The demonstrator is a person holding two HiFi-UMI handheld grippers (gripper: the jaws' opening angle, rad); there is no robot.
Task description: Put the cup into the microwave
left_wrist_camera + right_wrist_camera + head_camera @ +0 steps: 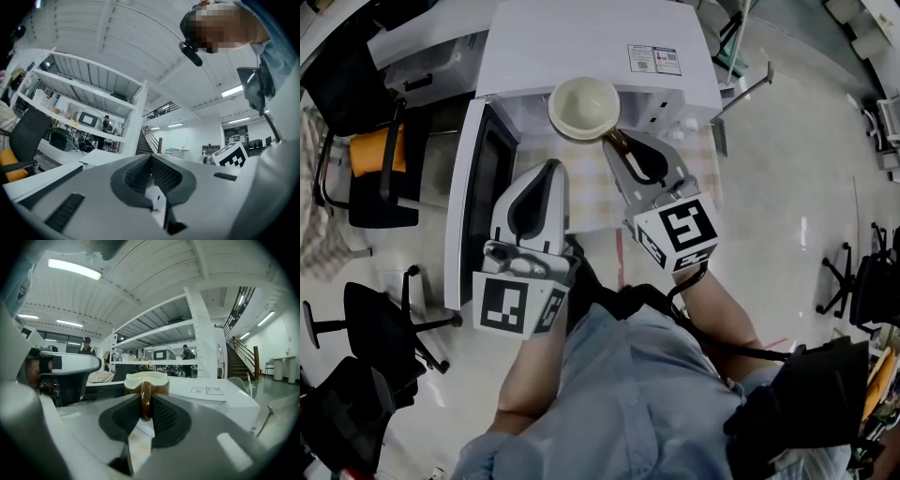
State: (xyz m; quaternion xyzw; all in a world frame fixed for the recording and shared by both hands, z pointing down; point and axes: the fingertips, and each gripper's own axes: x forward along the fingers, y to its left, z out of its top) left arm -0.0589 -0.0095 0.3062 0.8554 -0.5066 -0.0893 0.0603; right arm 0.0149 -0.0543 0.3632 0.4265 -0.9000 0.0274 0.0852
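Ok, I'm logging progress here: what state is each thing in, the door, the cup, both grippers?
Microwave door: open, swung out to the left.
Cup: upright, empty, at the microwave's mouth, not yet inside.
Right gripper: jaws shut on the cup's handle.
Left gripper: jaws together, nothing between them.

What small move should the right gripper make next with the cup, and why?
Probably lower the cup a little, then push it forward into the microwave. The right gripper is shut on its handle, the door is open, and the cup hangs just before the opening, about level with the top.
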